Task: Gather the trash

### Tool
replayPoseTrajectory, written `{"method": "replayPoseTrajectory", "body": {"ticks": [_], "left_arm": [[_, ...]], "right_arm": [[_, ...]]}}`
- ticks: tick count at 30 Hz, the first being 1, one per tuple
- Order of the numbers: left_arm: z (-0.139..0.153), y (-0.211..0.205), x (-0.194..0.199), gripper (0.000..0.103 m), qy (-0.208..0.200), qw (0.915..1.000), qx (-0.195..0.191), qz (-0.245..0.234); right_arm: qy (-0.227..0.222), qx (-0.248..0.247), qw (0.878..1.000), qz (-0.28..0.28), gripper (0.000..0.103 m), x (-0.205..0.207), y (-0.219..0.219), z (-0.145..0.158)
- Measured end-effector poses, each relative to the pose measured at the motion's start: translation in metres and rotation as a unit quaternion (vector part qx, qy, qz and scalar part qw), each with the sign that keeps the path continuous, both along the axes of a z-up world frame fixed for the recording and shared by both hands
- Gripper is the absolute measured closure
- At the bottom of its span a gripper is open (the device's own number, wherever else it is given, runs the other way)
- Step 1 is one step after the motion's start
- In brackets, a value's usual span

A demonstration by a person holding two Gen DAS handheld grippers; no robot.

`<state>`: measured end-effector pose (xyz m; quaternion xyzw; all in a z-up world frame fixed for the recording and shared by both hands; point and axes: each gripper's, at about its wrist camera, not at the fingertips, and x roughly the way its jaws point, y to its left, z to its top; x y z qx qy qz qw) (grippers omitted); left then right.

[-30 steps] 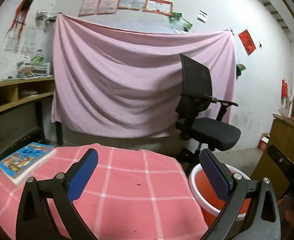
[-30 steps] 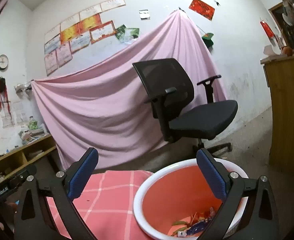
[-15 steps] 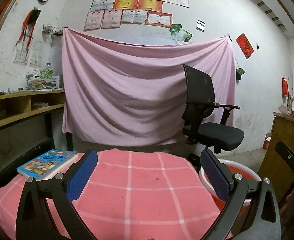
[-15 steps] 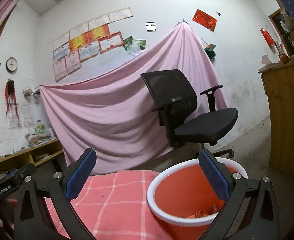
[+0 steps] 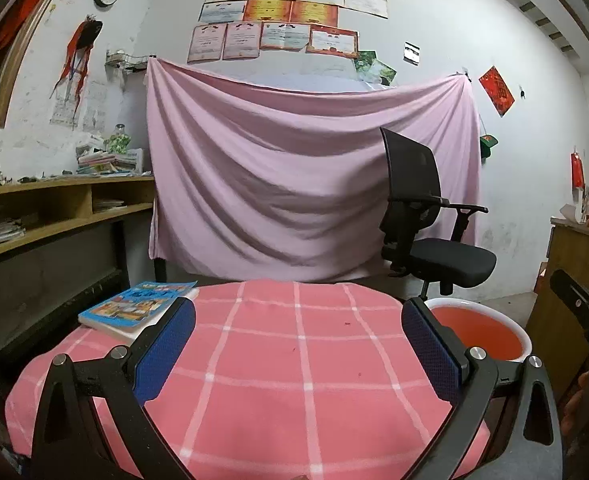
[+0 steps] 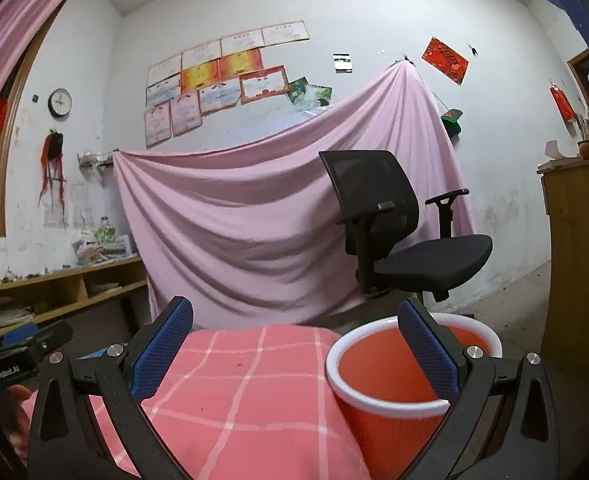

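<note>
Where the table ends on the right stands the red bin [image 6: 390, 376], white-rimmed, contents not visible. Pink checked tablecloth [image 5: 294, 360]: no litter discernible, only specks. Book [image 5: 138, 306] at far-left corner. Left gripper [image 5: 294, 344] and right gripper [image 6: 294, 344]: both spread wide, holding nothing. Step judged: collection finished or nearly. Next: scan for leftover scraps.

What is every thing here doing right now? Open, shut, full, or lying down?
Left gripper: open, holding nothing.
Right gripper: open, holding nothing.
Red bin: upright beside the table, no lid; bottom hidden.
Book: shut, lying flat on the tablecloth.
Chair: upright, nobody sitting.
</note>
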<state>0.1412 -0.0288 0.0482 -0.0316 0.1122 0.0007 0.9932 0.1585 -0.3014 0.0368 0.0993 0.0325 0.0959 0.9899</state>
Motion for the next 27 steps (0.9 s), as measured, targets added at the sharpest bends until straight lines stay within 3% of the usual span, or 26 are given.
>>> {"method": "replayPoseTrajectory", "body": {"ticks": [11, 27], "left_arm": [[-0.003, 0.026, -0.051, 0.002, -0.008, 0.9998, -0.01, 0.014], [-0.032, 0.04, -0.112, 0.002, 0.003, 0.9997, 0.012, 0.023]], "right_arm": [[-0.003, -0.006, 1.0, -0.022, 0.0, -0.055, 0.02, 0.001], [0.033, -0.032, 0.999, 0.007, 0.0, -0.109, 0.06, -0.015]]}}
